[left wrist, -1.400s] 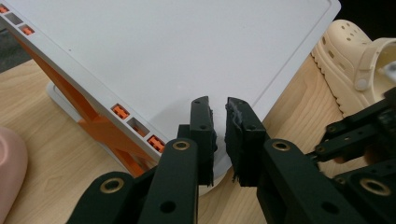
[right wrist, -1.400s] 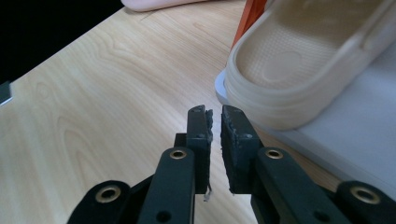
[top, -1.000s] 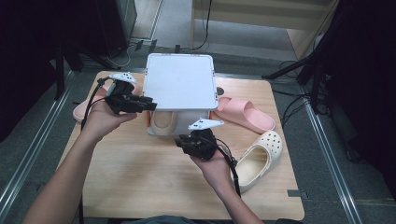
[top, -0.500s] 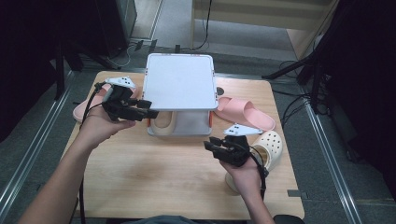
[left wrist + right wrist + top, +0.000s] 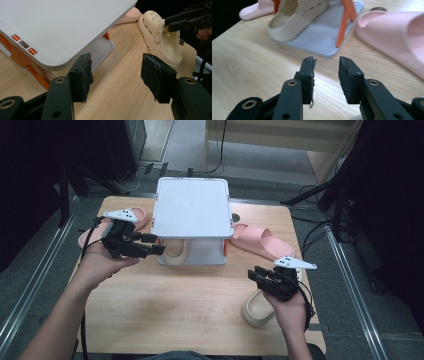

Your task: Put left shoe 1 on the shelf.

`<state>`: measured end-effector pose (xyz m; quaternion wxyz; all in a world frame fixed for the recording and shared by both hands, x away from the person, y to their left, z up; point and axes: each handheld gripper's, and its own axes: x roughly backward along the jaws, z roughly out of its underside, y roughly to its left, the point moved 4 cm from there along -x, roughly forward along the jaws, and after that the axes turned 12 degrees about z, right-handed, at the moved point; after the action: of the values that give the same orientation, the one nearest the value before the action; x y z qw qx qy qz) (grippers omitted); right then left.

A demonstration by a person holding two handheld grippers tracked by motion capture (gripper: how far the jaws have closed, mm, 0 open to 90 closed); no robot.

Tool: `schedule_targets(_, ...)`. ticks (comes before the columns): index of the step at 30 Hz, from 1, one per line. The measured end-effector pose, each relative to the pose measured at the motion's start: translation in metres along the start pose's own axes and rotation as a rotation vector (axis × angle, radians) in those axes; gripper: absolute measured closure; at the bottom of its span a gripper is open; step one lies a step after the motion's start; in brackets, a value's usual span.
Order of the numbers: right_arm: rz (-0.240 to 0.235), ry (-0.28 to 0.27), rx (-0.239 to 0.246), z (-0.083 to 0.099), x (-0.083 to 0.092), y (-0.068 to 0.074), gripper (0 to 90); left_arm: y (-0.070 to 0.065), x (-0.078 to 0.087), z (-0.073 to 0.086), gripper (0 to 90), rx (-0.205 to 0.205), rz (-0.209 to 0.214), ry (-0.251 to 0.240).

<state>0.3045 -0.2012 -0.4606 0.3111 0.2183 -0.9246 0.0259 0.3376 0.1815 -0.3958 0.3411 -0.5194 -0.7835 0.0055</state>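
At a wooden table [image 5: 165,315], a person works two hand-held grippers around a white two-tier rack [image 5: 192,210]. The left gripper [image 5: 155,244] hovers just off the rack's left front corner, its jaws spread wide with nothing between them, having just been opening; past its tips, one cream clog [image 5: 176,254] sits tucked on the rack's lower shelf. The right gripper [image 5: 254,275] hangs near the table's right edge, jaws parted and empty, also having just been opening. A second cream clog [image 5: 257,307] lies on the table directly under the right hand. Beyond the right gripper, a pink slide [image 5: 260,240] rests beside the rack; another pink slide [image 5: 92,235] lies behind the left gripper.
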Motion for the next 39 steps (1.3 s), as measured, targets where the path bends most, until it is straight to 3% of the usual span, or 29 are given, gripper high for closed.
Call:
schedule_targets(6,0.057,-0.003,-0.018,0.002,0.005,-0.023,60.1,-0.001,-0.002,0.004,41.7,0.005,0.0,0.015)
schedule_targets(17,0.121,0.002,-0.069,0.01,0.017,-0.052,53.1,0.001,-0.005,0.006,41.1,0.014,-0.001,0.025)
schedule_targets(27,0.155,0.045,-0.102,0.023,0.019,-0.068,50.1,0.003,-0.008,0.004,40.7,0.013,0.015,0.027)
schedule_targets(39,0.202,0.11,-0.099,0.037,0.016,-0.076,48.4,0.005,-0.015,-0.002,39.9,0.007,0.035,0.032)
